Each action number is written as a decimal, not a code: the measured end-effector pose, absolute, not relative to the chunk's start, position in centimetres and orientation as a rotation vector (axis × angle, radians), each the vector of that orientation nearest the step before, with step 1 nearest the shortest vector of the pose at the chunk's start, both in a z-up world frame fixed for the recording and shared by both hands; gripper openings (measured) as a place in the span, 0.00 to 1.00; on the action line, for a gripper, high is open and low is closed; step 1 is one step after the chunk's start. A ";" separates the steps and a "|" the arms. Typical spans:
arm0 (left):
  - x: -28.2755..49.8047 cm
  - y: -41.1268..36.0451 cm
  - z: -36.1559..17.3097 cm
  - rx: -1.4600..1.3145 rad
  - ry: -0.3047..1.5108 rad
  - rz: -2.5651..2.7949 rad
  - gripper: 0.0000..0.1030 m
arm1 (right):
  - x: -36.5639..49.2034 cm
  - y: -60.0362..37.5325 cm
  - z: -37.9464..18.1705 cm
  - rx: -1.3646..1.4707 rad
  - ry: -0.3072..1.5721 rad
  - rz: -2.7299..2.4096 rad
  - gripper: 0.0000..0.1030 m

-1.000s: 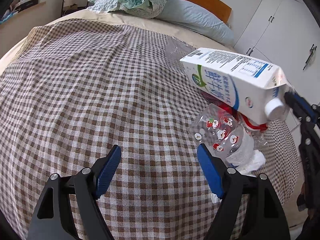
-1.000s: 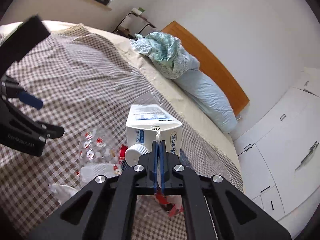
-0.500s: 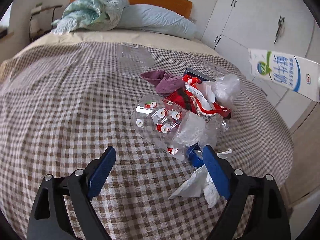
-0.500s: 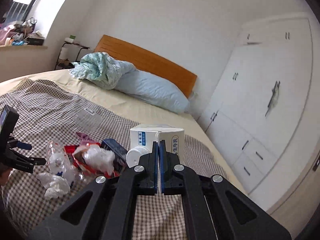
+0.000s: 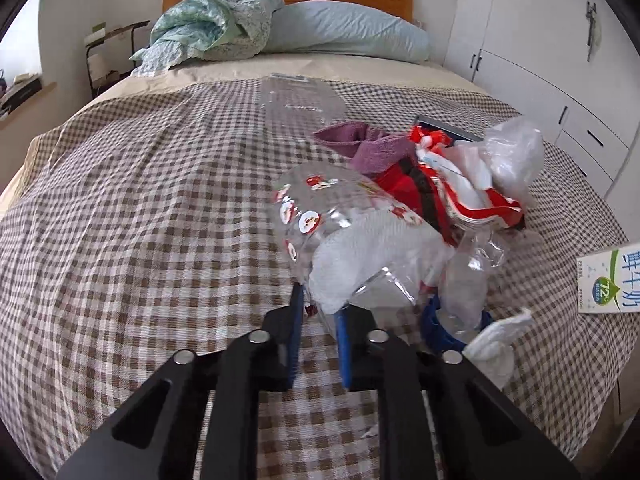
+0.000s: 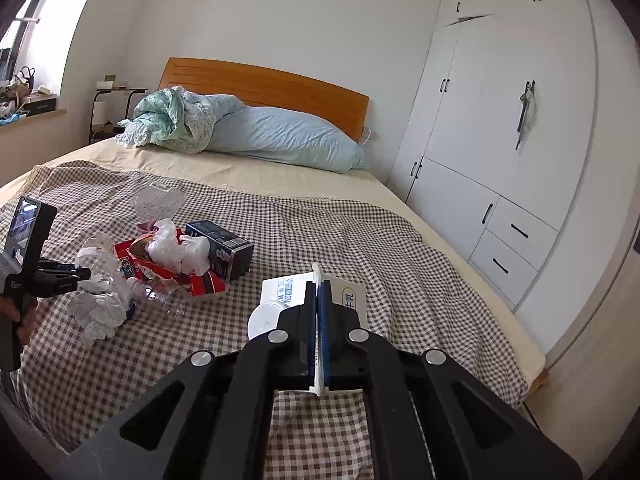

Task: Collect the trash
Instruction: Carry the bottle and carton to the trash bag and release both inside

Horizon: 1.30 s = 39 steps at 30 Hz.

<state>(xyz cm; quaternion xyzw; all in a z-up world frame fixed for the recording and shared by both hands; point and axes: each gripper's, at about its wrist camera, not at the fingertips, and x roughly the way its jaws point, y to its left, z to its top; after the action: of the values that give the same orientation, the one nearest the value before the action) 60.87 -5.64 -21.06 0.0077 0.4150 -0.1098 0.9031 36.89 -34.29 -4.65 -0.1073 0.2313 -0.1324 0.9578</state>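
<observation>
A trash pile lies on the checked bedspread [image 5: 140,220]. My left gripper [image 5: 318,308] is shut on the edge of a clear plastic wrapper with Santa prints [image 5: 320,208], with white tissue [image 5: 372,248] inside it. Behind lie a red snack bag [image 5: 424,196], a purple cloth [image 5: 372,148], a white plastic bag [image 5: 512,156], and a crushed clear bottle [image 5: 464,292]. My right gripper [image 6: 318,292] is shut on the top seam of a white milk carton [image 6: 352,300], held above the bed; the carton also shows in the left wrist view [image 5: 610,284]. The left gripper [image 6: 60,276] touches the pile.
A dark blue box [image 6: 222,248] lies in the pile and a clear plastic tray [image 5: 300,98] lies beyond it. A blue pillow [image 6: 280,140] and bunched green blanket [image 6: 172,120] are at the headboard. White wardrobes [image 6: 500,140] stand right of the bed.
My left gripper moved forward to the pile and closed on the Santa wrapper. My right gripper carried the milk carton away to the right and lower.
</observation>
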 end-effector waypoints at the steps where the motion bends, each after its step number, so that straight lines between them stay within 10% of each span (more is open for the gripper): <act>1: 60.8 -4.9 -20.9 -0.002 0.857 -0.213 0.01 | 36.8 -34.6 -4.6 -0.204 0.476 -0.269 0.02; 20: 45.1 -6.1 -5.9 -0.083 0.694 -0.331 0.00 | 28.5 -39.1 -1.5 -0.074 0.502 -0.242 0.02; 39: 30.0 -30.8 -15.5 0.356 1.027 -0.873 0.00 | 11.0 -45.1 -13.6 0.003 0.784 -0.332 0.02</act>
<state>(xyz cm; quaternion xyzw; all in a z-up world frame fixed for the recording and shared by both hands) 30.01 -30.81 -15.53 0.1640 0.4729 -0.4019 0.7668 11.01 -45.14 -13.60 0.0013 0.3802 -0.1609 0.9108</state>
